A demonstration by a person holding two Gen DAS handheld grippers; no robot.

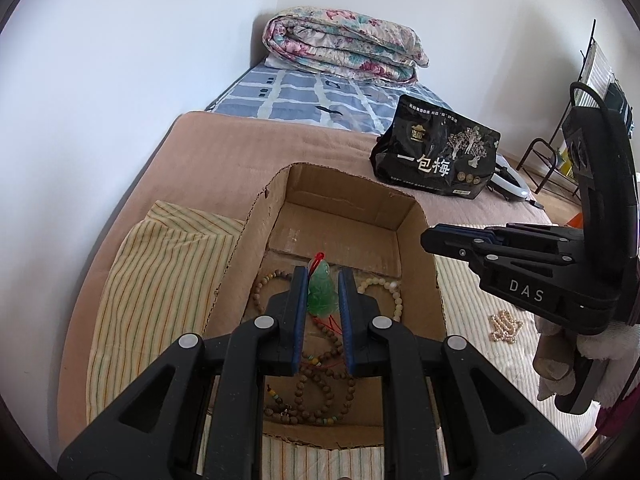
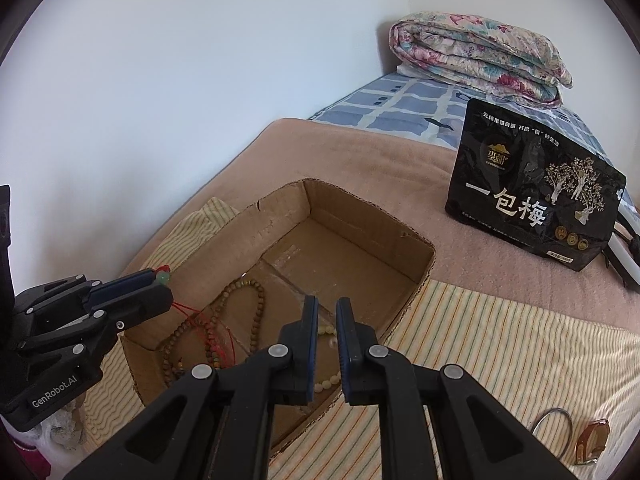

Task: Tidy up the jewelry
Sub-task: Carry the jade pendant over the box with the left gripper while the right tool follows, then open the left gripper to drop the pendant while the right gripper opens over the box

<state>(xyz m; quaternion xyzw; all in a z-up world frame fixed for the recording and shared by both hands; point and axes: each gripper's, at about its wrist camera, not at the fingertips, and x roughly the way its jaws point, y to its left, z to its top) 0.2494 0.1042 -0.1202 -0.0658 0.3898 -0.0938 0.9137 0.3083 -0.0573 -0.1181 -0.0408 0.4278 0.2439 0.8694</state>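
Observation:
An open cardboard box [image 1: 416, 240] [image 2: 416, 276] lies on a striped cloth on the bed. My left gripper [image 1: 323, 282] is shut on a green jade pendant [image 1: 321, 292] with a red cord and holds it above the box; it also shows in the right wrist view [image 2: 156, 280]. Brown bead necklaces [image 1: 320, 392] [image 2: 240, 312] and a cream bead bracelet [image 1: 394, 296] [image 2: 326, 382] lie in the box. My right gripper [image 2: 327, 310] [image 1: 430, 238] is open a little and empty, over the box's right side. A small pearl piece [image 1: 505, 325] lies on the cloth.
A black snack bag [image 1: 436, 152] [image 2: 532, 192] stands on the brown blanket behind the box. A folded floral quilt [image 1: 344, 44] [image 2: 480, 56] lies at the far end. A metal ring [image 2: 554, 424] and a brown bangle [image 2: 592, 444] lie on the striped cloth [image 2: 500, 344].

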